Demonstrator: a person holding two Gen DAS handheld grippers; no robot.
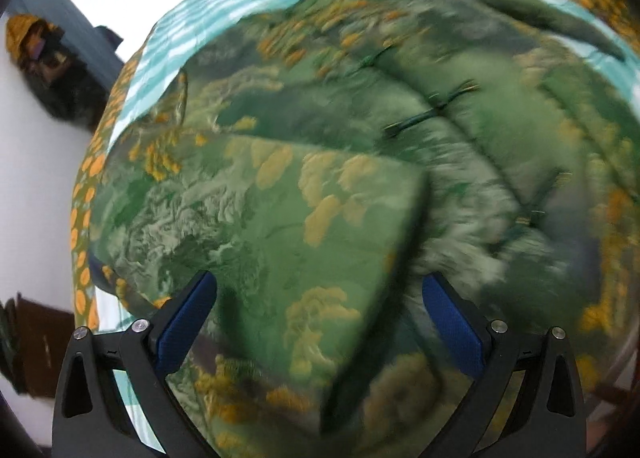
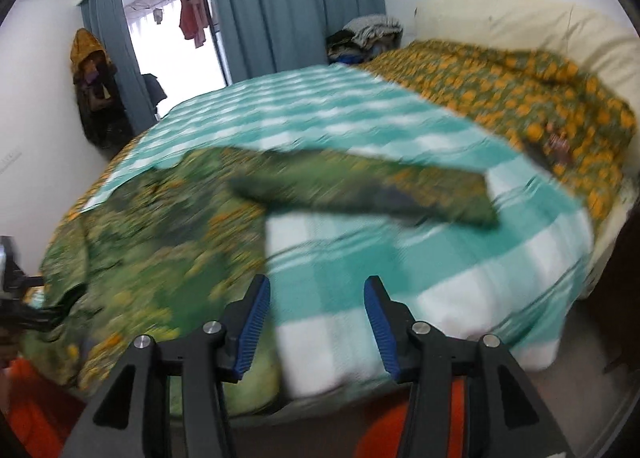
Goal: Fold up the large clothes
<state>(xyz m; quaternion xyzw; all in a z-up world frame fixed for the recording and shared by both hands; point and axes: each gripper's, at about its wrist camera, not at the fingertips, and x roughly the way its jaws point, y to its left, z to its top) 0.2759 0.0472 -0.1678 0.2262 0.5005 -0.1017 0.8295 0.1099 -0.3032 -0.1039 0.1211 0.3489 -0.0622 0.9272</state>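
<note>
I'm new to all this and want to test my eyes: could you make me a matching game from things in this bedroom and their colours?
Things:
1. curtains
2. checked bedsheet
3. garment being folded
4. hanging laundry outside

Colours:
A. red
B. green with yellow patches
C. grey-blue
D. teal and white

Pairs: 1-C, 2-D, 3-B, 4-A

No text, label, brand, number or sign can be read in either wrist view (both are blurred). The green garment (image 1: pixel 304 186) and the checked bedcover (image 2: pixel 400 258) carry only patterns, no lettering.
</note>
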